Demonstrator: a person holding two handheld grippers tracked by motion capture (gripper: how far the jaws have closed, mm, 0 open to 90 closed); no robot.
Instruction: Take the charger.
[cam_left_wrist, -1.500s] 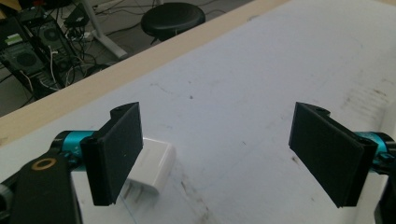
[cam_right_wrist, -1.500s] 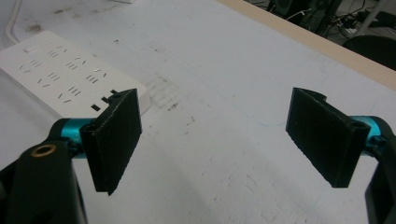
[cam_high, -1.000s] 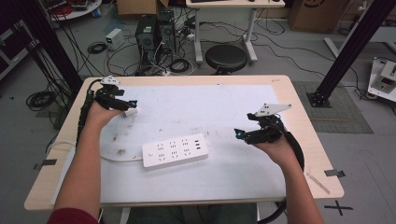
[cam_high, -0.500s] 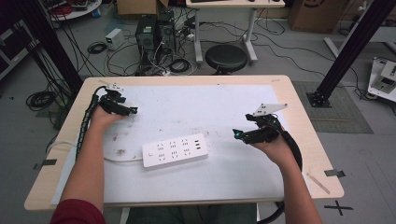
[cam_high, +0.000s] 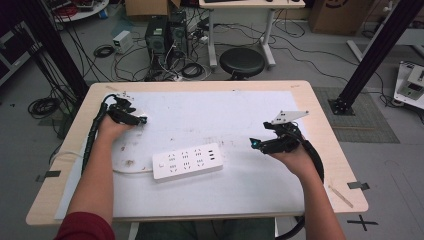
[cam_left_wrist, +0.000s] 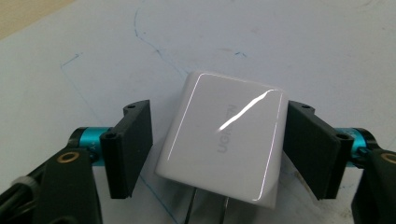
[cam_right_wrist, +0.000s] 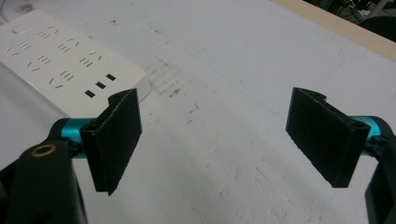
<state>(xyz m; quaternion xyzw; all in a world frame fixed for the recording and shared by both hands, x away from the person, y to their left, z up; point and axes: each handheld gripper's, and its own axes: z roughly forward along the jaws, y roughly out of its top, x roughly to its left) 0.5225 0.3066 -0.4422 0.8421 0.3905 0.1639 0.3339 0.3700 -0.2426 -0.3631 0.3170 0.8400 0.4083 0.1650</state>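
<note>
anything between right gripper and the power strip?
No. In the high view, bare white mat separates the right gripper from the power strip; the right gripper view agrees.

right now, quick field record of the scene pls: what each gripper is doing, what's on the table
left gripper: jaws have just been closing around the white charger; the right pad looks against it, a slim gap at the left pad
white charger: lies flat on the white mat, prongs toward the camera
right gripper: open, nothing between the jaws, held above the mat
power strip: white, mid-table, between the two hands
table: wooden edge around the mat
</note>
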